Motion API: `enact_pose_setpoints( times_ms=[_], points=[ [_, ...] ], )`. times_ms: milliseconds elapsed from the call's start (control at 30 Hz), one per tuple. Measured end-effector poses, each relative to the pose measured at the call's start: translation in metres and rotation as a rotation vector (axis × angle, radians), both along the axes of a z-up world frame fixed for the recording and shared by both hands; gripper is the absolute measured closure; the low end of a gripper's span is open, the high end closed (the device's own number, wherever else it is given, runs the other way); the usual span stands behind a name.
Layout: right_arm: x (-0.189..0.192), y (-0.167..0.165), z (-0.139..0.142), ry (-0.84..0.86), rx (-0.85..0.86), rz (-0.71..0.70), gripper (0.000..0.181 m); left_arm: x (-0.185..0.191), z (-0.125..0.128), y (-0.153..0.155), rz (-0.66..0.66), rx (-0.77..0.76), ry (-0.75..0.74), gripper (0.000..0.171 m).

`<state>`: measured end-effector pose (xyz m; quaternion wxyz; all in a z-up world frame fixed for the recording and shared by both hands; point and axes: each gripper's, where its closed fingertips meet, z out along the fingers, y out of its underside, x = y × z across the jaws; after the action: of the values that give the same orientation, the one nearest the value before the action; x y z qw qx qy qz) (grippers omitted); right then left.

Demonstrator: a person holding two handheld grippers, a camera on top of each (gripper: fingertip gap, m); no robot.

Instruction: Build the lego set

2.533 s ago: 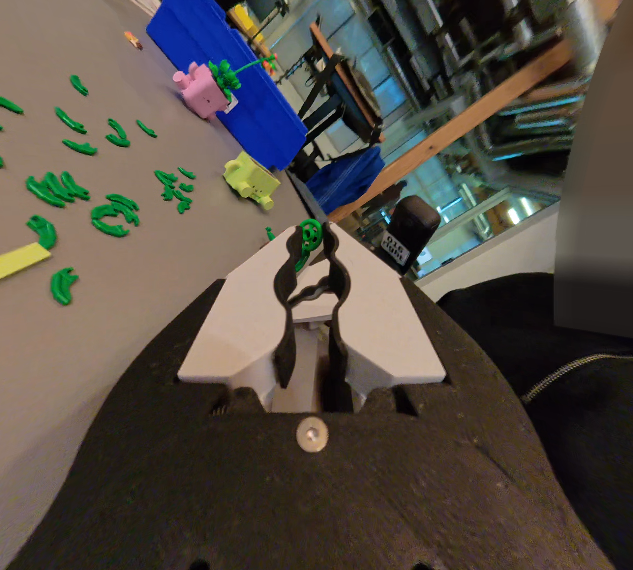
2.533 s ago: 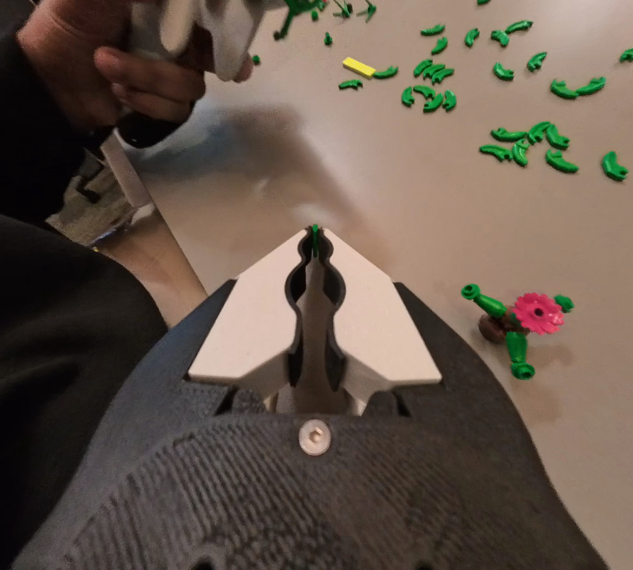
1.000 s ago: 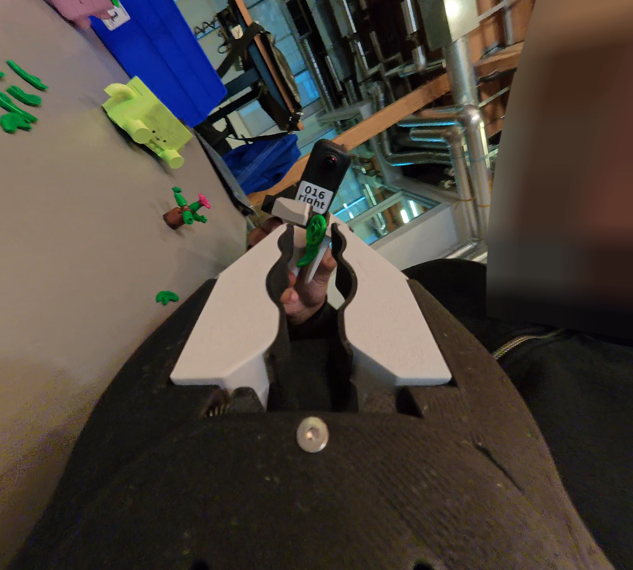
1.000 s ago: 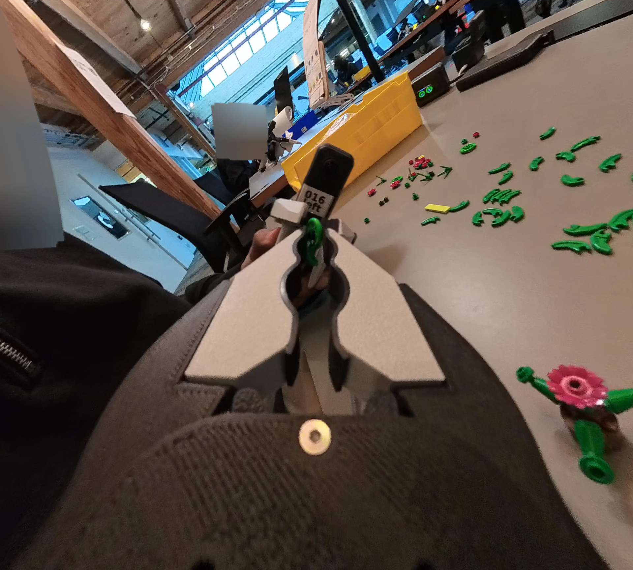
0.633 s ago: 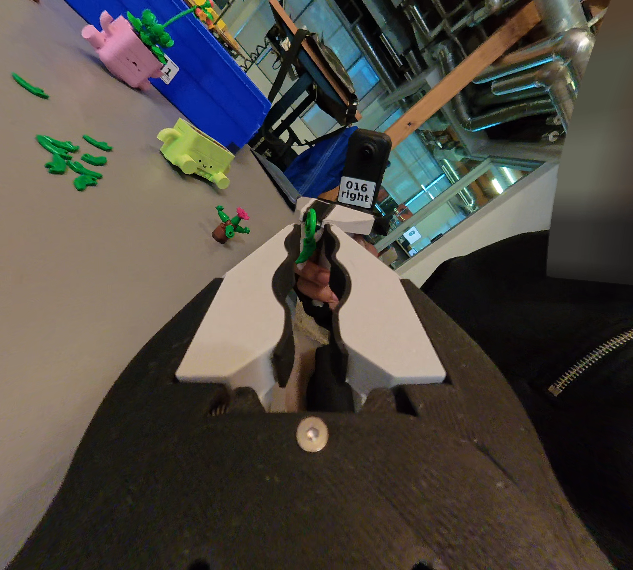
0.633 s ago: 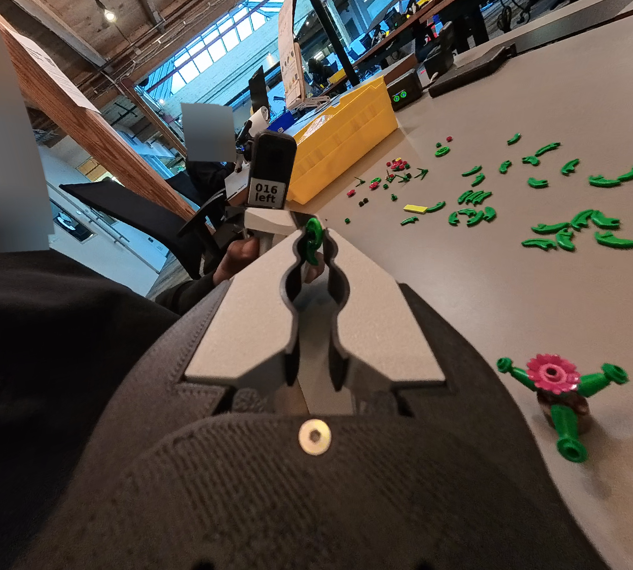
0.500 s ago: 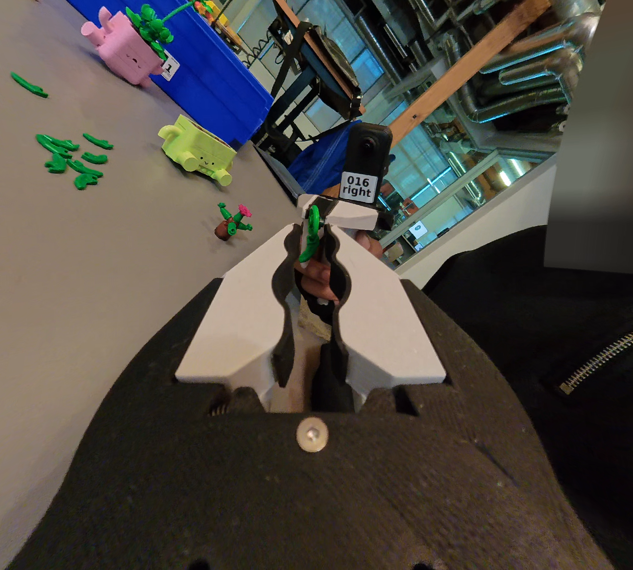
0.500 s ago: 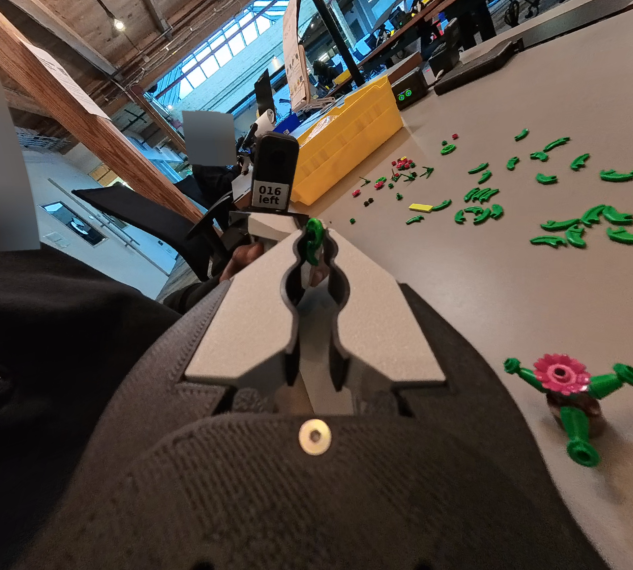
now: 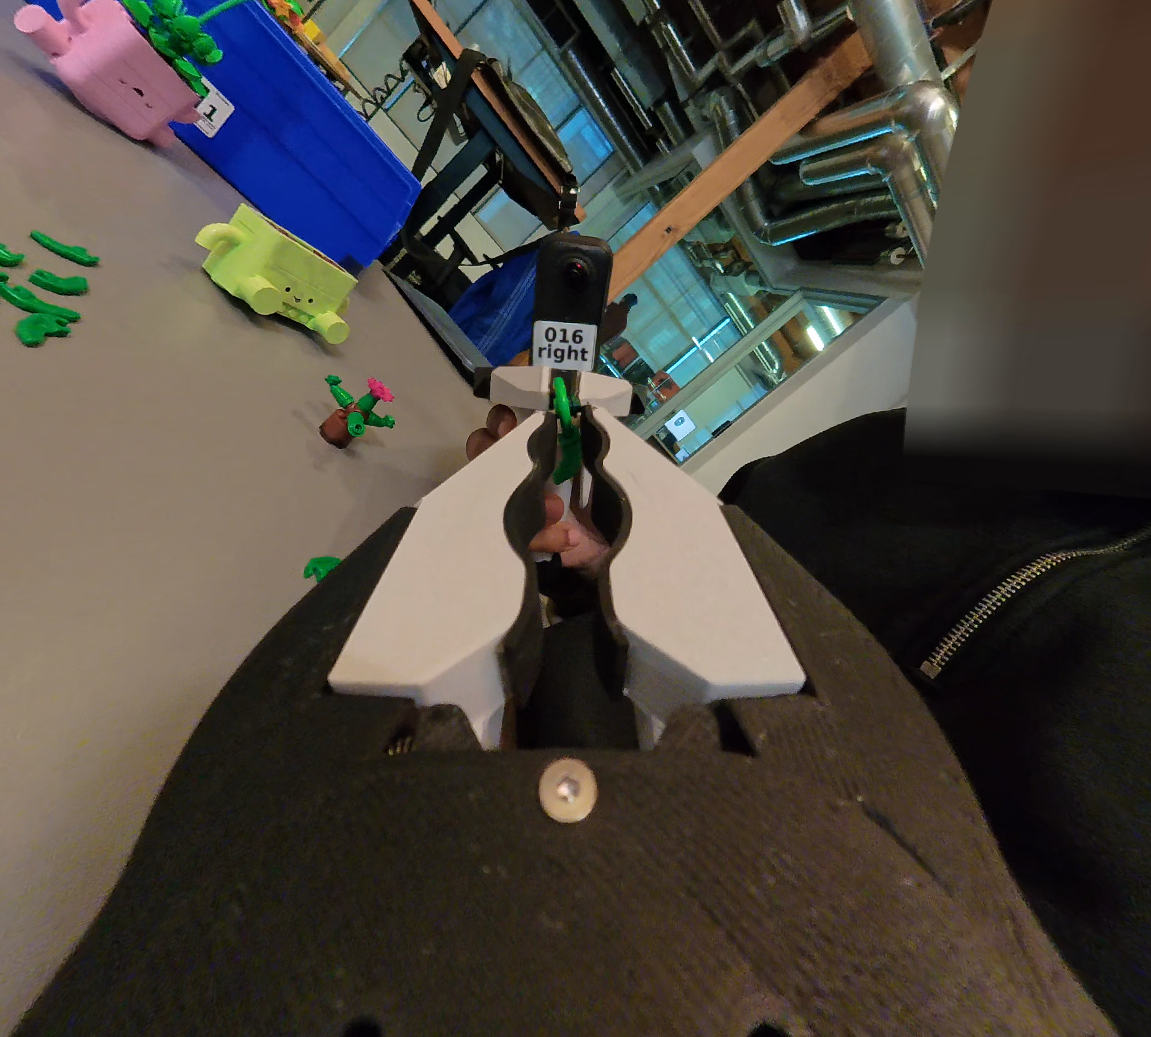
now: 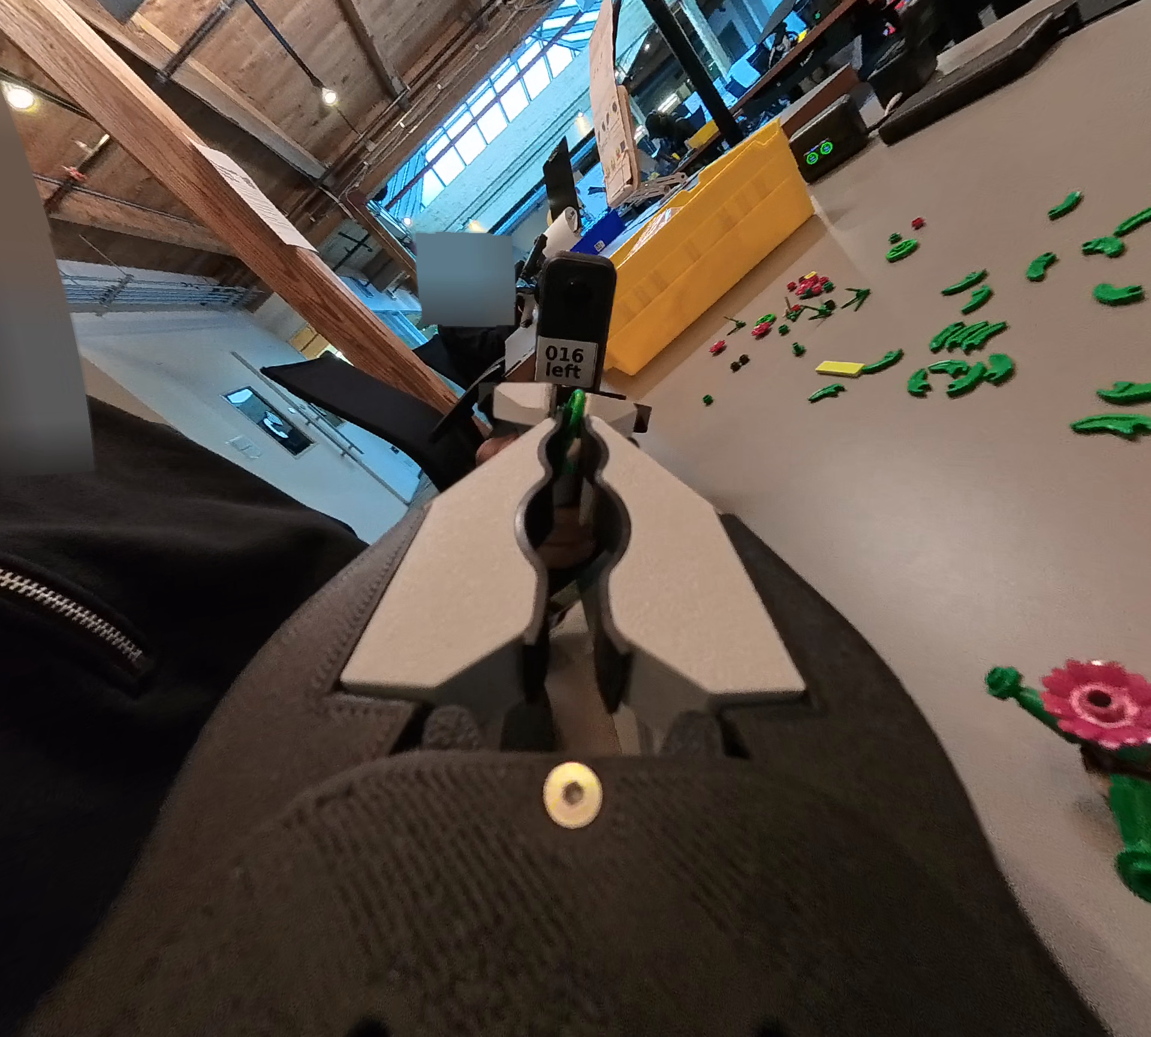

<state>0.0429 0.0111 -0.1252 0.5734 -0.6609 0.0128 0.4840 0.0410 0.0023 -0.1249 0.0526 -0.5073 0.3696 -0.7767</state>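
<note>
The green stem (image 9: 565, 434) is pinched between the narrowed fingers of the left gripper (image 9: 565, 415), above the table's near edge. The right gripper (image 10: 570, 422) is met tip to tip, clamped on the same piece.

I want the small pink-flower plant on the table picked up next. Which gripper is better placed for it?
Probably right. The pink-flower plant lies close beside the right gripper; in the left wrist view it sits farther off. Both grippers are pinched on green pieces, so one must let go first.
</note>
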Motion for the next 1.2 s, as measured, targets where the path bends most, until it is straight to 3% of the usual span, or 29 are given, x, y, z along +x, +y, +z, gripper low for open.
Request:
enact_pose_setpoints(
  times_ms=[167, 267, 433, 633, 767, 1000, 1200],
  points=[
    [0.000, -0.001, 0.000, 0.028, -0.011, 0.019, 0.181, 0.000, 0.000, -0.001, 0.007, 0.017, 0.002, 0.164],
    [0.000, -0.001, -0.002, 0.005, -0.018, 0.013, 0.181, 0.002, -0.001, 0.000, 0.026, 0.027, 0.002, 0.151],
    [-0.002, 0.000, -0.003, -0.011, -0.028, 0.012, 0.181, 0.002, -0.002, -0.001, 0.038, 0.074, 0.002, 0.165],
    [0.000, 0.002, -0.006, -0.062, -0.034, -0.025, 0.180, 0.004, -0.006, 0.002, 0.059, 0.098, 0.030, 0.165],
    [0.017, 0.001, -0.008, -0.168, -0.041, -0.120, 0.175, 0.003, -0.007, 0.022, 0.132, 0.031, 0.051, 0.165],
    [0.028, -0.005, -0.081, -0.647, -0.343, -0.165, 0.172, 0.001, -0.019, 0.035, 0.148, -0.061, 0.120, 0.165],
    [0.010, 0.004, -0.100, -0.670, -0.401, -0.110, 0.166, 0.002, -0.031, 0.024, 0.100, -0.049, 0.203, 0.165]
  ],
)
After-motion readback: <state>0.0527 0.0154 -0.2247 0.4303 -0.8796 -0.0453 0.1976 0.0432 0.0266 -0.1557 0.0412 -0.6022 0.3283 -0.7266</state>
